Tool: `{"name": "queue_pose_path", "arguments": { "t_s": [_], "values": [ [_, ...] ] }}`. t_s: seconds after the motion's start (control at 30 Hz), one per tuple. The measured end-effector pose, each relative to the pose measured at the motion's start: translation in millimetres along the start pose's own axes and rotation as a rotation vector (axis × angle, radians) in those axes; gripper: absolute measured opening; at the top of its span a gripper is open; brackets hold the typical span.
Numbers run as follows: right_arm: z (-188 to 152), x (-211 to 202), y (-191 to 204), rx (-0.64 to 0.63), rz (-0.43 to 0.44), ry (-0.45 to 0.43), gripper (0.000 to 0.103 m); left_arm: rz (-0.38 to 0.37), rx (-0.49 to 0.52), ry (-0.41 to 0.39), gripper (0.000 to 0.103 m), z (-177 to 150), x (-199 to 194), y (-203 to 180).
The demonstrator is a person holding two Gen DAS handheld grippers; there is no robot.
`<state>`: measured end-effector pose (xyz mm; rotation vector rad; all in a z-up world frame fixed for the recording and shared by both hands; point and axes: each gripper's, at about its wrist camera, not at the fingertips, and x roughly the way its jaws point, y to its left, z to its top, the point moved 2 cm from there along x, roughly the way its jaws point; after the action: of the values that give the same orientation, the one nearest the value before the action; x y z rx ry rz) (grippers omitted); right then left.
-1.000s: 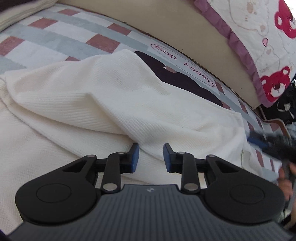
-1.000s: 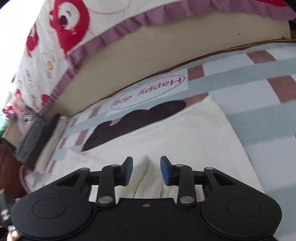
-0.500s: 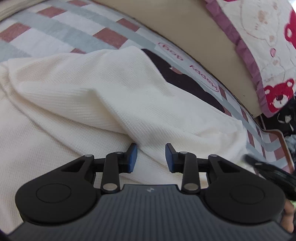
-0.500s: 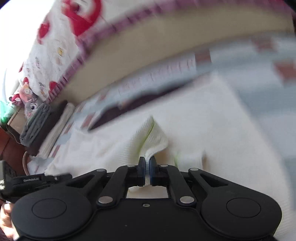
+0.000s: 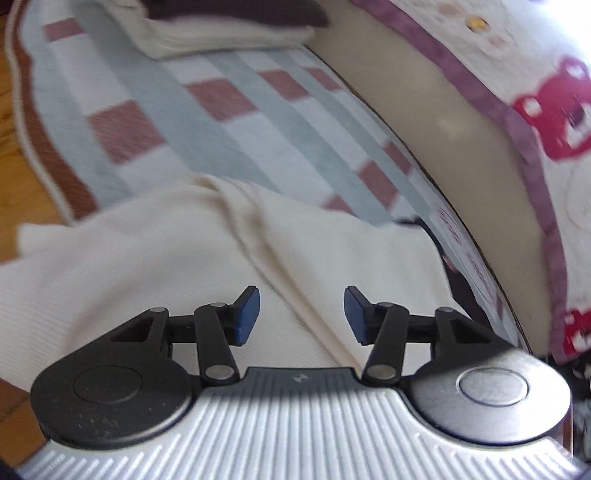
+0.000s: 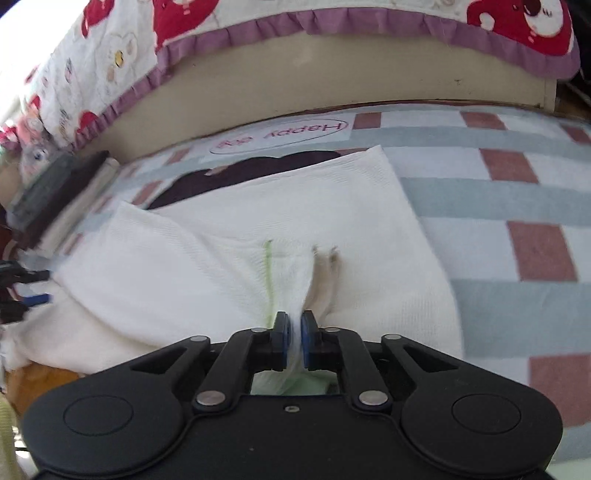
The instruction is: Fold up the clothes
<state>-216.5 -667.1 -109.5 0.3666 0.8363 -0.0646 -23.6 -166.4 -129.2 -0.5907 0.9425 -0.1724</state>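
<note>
While the left gripper (image 5: 301, 312) hovers over it, jaws widening and empty, the cream waffle-knit garment (image 6: 258, 236) bunches, pinched, between the right gripper's (image 6: 293, 341) loosening pads.

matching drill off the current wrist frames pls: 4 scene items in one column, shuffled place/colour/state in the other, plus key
1. left gripper
2. right gripper
3. white garment
4. folded stack

A. lies on the checked mat, bunched at one edge
B. sits at the mat's far end
C. jaws apart and opening, nothing between the pads
D. pads pinching white cloth, jaws easing open

Pairs: 1-C, 2-D, 3-A, 4-B
</note>
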Motion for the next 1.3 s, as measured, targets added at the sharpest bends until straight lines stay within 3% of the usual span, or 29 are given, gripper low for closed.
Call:
{"name": "queue_pose_path", "arguments": {
  "t_s": [0.03,0.1,0.2,0.23,0.37,0.5,0.53,0.57,0.6,0.73,0.8,0.83,1.0,1.07,1.2,1.27,1.3],
  "values": [
    [3,0,0,-0.02,-0.004,0.013,0.015,0.007,-0.013,-0.008,0.055,2,0,4],
    [7,-2,-3,-0.022,-0.015,0.017,0.029,0.013,-0.029,-0.009,0.056,6,5,10],
    [13,-6,-13,0.051,0.023,-0.029,0.042,-0.011,-0.016,0.013,0.056,11,23,9],
    [15,-6,-17,0.083,0.046,-0.044,0.054,-0.011,-0.017,0.013,0.056,13,29,10],
    [30,-1,-25,0.152,0.076,-0.078,0.056,-0.025,-0.035,-0.01,0.058,19,48,12],
    [41,10,-31,0.185,0.111,-0.088,0.062,0.012,-0.012,-0.027,0.057,28,59,1],
    [41,18,-32,0.175,0.118,-0.063,0.064,0.014,0.031,-0.023,0.054,27,61,-4],
    [39,25,-32,0.163,0.119,-0.035,0.064,0.016,0.075,-0.019,0.044,27,63,-9],
    [37,32,-31,0.148,0.116,-0.007,0.064,0.015,0.111,-0.016,0.007,27,64,-14],
    [22,51,-19,0.036,0.141,0.021,0.063,-0.039,0.078,-0.057,0.007,29,58,-11],
    [16,51,-8,-0.086,0.142,-0.038,0.022,-0.066,0.035,-0.091,0.007,31,53,-7],
    [18,44,-4,-0.111,0.145,-0.081,0.014,-0.077,0.019,-0.105,0.007,32,51,-6],
    [40,-3,4,-0.066,0.14,-0.275,0.012,-0.074,0.015,-0.111,0.007,29,50,-5],
    [40,11,1,-0.077,0.075,-0.232,0.012,-0.054,0.016,-0.102,0.008,25,55,-2],
    [29,59,-18,-0.012,-0.023,-0.03,0.024,0.002,0.056,-0.053,0.015,21,63,3],
    [32,51,-27,0.089,0.007,-0.043,0.041,-0.005,0.027,-0.027,0.023,26,53,7],
    [37,43,-32,0.138,0.028,-0.059,0.046,-0.012,-0.007,-0.014,0.033,29,45,11]
  ]
}}
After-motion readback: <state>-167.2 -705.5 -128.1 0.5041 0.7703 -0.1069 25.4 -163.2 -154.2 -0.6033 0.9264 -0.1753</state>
